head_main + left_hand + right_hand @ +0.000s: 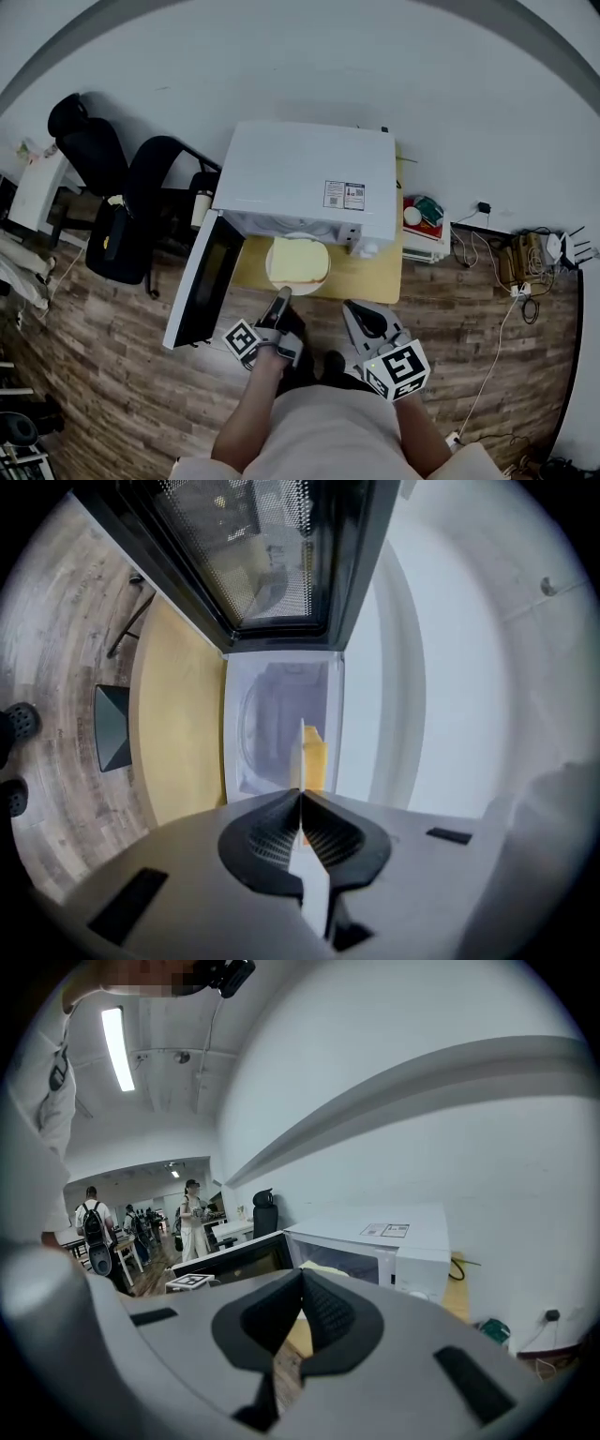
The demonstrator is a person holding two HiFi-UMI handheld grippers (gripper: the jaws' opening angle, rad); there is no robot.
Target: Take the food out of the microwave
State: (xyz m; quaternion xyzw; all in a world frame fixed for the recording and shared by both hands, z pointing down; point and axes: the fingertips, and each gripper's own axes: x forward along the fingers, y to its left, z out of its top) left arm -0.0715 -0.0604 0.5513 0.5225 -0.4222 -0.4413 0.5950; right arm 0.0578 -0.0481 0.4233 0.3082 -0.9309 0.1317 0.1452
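Note:
The white microwave (309,173) stands on a yellow wooden table (364,277), its door (202,281) swung open to the left. A white plate (298,262) of yellow food (300,255) hangs just in front of the oven's opening, above the table. My left gripper (283,293) is shut on the plate's near rim. In the left gripper view the plate (300,747) shows edge-on between the closed jaws, with the food (316,757) beyond and the oven's cavity (277,714) behind. My right gripper (352,309) hovers to the right of the plate, shut and holding nothing (300,1277).
Black office chairs (122,187) stand left of the open door. A red box (424,217) with small items sits right of the microwave. Cables and power strips (525,258) lie on the wooden floor at the right. People (197,1218) stand far off in the room.

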